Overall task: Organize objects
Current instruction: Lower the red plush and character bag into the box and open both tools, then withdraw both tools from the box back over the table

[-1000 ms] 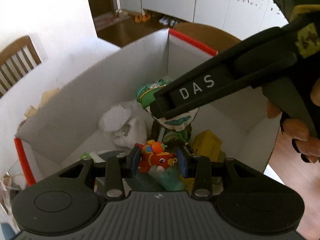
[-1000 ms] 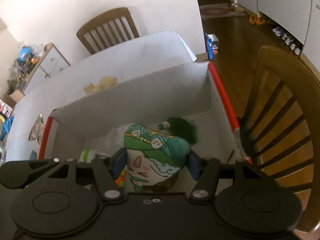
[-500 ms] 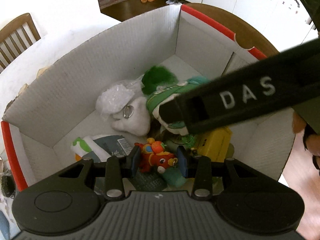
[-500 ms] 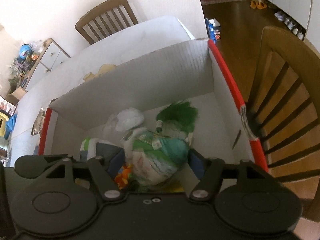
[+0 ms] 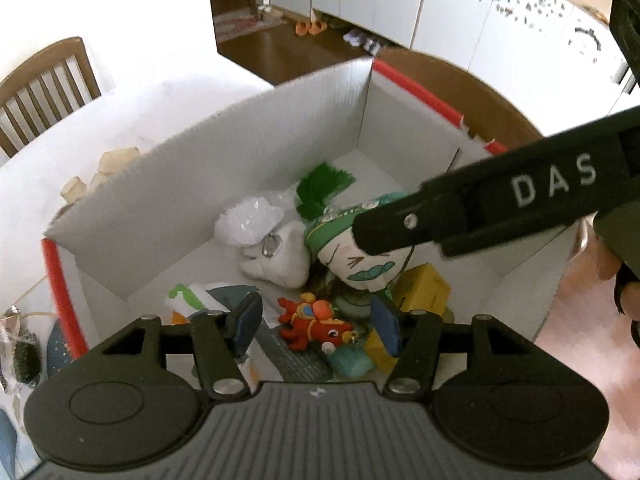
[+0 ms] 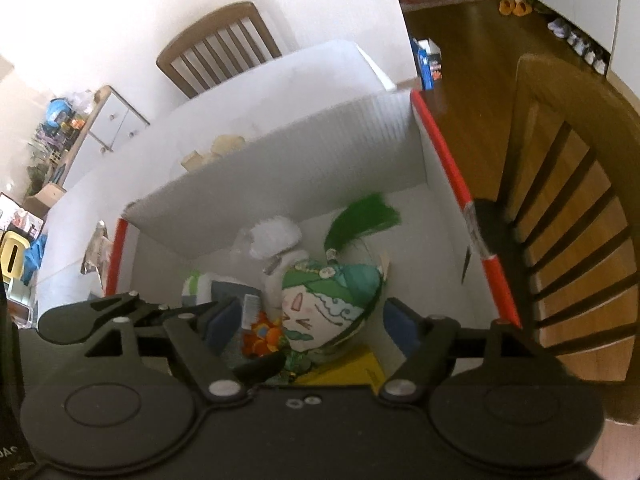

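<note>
**Both grippers let go over the toy box**

Low in the left wrist view, the left gripper (image 5: 316, 324) stands with its jaws parted, having just been opening; the red dragon toy (image 5: 314, 322) lies between the blue pads without either pad pressing on it, resting on the clutter at the near end of the white cardboard box (image 5: 256, 152). A second ago the same pads were clamped on that toy. Its long axis runs roughly left to right across the frame, head toward the lower right.

In the right wrist view, the right gripper (image 6: 310, 318) is also spread wide, its jaws just having opened further, and the green-capped plush doll (image 6: 324, 308) sits between them, clear of both pads; earlier it was pinched there. The doll lies tilted, face toward the lower left, with its green tassel (image 6: 366, 220) pointing to the upper right, toward the far wall of the box.

Beyond the doll lie a white plush (image 5: 276, 264) and a crinkled clear bag (image 5: 248, 220). The yellow item (image 5: 424, 284) beside the doll is mostly covered and cannot be identified. In the left wrist view, the right gripper's black finger crosses the doll's cap, hiding part of it. A wooden chair (image 6: 576, 216) fills the right edge, cut off by the frame.
</note>
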